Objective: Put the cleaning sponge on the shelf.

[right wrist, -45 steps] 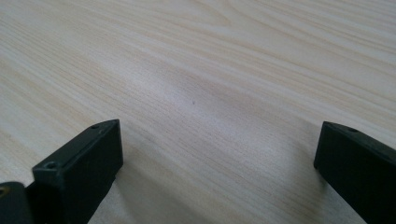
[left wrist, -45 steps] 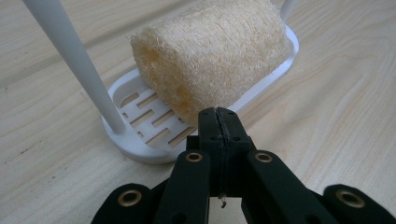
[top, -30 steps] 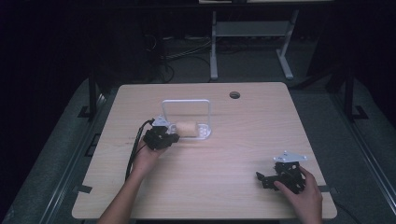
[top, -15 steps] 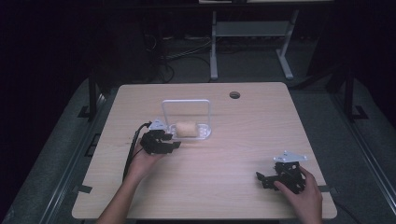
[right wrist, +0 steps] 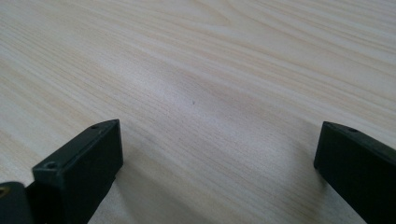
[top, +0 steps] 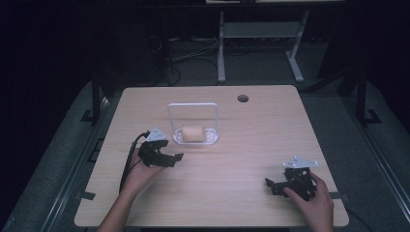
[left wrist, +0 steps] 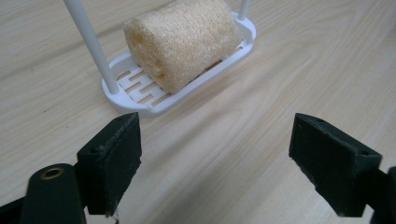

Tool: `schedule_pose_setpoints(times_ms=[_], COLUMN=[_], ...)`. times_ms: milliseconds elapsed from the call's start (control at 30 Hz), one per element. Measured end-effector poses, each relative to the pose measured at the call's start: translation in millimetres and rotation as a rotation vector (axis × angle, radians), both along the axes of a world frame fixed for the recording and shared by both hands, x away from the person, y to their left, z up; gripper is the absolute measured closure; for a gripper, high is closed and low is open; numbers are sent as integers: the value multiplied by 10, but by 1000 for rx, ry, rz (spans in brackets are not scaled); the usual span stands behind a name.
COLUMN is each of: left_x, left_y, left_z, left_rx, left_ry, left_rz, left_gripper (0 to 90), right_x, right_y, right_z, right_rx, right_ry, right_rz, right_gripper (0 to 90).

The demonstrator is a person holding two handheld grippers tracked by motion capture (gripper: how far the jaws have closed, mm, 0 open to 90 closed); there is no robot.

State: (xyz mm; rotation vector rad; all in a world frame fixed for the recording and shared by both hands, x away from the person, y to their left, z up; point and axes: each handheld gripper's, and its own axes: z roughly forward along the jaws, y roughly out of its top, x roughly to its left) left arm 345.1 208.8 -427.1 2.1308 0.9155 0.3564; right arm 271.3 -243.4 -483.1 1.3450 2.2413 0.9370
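Beige loofah cylinder (left wrist: pixel 180 41) lying in white slotted plastic tray (left wrist: pixel 140 95) | left gripper (top: pixel 170 158) near tray, jaws just been opening wide, nothing between | right gripper (top: pixel 273 183) gaping empty, well apart from tray | advice: retreating level, avoiding tray's hoop.

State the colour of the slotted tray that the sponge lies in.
White; the tray shows best in the left gripper view, under the pale yellow sponge.

I am seeing light falling from above onto the pale wooden table (top: pixel 241 159), brightest just beside the white slatted plastic tray (left wrist: pixel 140 93), while everything around the table is sinking into darkness. The high view is looking soft and grainy; both gripper views are staying sharper, casting soft shadows.
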Motion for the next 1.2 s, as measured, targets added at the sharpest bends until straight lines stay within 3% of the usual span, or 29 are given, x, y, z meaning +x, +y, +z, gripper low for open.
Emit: schedule_pose_setpoints(times_ms=[633, 900, 1200], left_x=[-469, -615, -740], left_y=[304, 425, 514], left_z=[-59, -111, -244], left_rx=[13, 11, 45], left_ry=[-25, -16, 8], left_rz=[39, 57, 56], left_gripper=[149, 150, 150], right_x=[0, 0, 0], right_y=[0, 0, 1], right_z=[0, 0, 0], right_rx=[0, 0, 2], right_ry=[0, 0, 0], right_rz=[0, 0, -1], right_gripper=[10, 10, 10])
